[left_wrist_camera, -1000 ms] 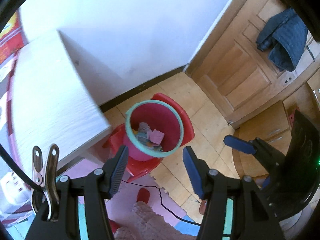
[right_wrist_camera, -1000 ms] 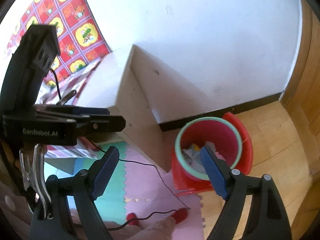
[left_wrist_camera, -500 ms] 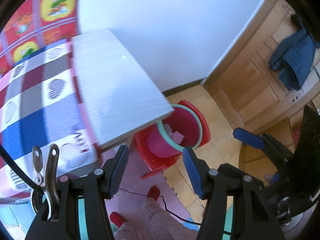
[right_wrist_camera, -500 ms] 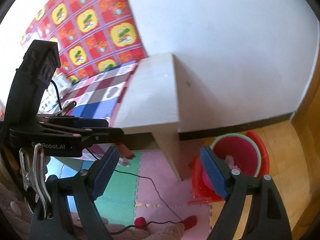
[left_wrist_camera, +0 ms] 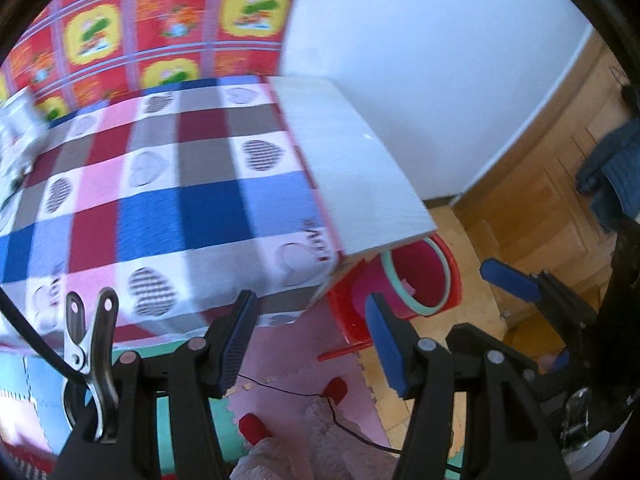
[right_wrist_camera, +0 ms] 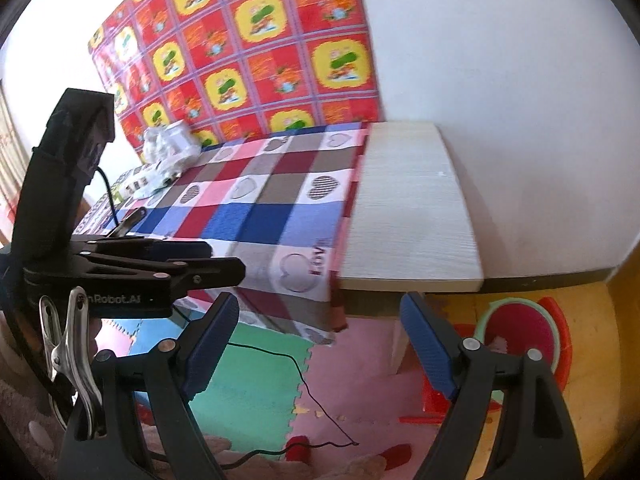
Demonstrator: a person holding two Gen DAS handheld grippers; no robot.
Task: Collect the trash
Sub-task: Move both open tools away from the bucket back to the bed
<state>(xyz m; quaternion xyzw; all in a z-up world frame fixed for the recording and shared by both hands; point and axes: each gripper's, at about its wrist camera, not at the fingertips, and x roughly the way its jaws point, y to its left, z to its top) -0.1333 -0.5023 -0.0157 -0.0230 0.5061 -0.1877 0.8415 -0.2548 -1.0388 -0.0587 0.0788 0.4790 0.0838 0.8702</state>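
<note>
A pink bin (left_wrist_camera: 424, 280) with a green rim sits on a red stool, half hidden under the table's corner; it also shows in the right wrist view as the bin (right_wrist_camera: 520, 330), with paper scraps inside. White crumpled wrappers (right_wrist_camera: 168, 148) lie at the far left end of the checked tablecloth (right_wrist_camera: 260, 200). My left gripper (left_wrist_camera: 310, 320) hangs open over the table's near edge with nothing between its blue pads. My right gripper (right_wrist_camera: 320, 322) is open too and holds nothing. The left gripper (right_wrist_camera: 160, 266) shows side-on beside it.
A bare white tabletop strip (left_wrist_camera: 352, 168) ends the table on the right. A red patterned sheet (right_wrist_camera: 248, 48) covers the wall behind. Foam mats (right_wrist_camera: 248, 384), a black cable (right_wrist_camera: 312, 396) and a person's red slippers (left_wrist_camera: 336, 388) lie below. A wooden door (left_wrist_camera: 552, 184) stands right.
Both views have swung left and up from the bin to the table. The bin has slid to the lower right and under the table's corner. Both grippers' jaws stand as wide as before.
</note>
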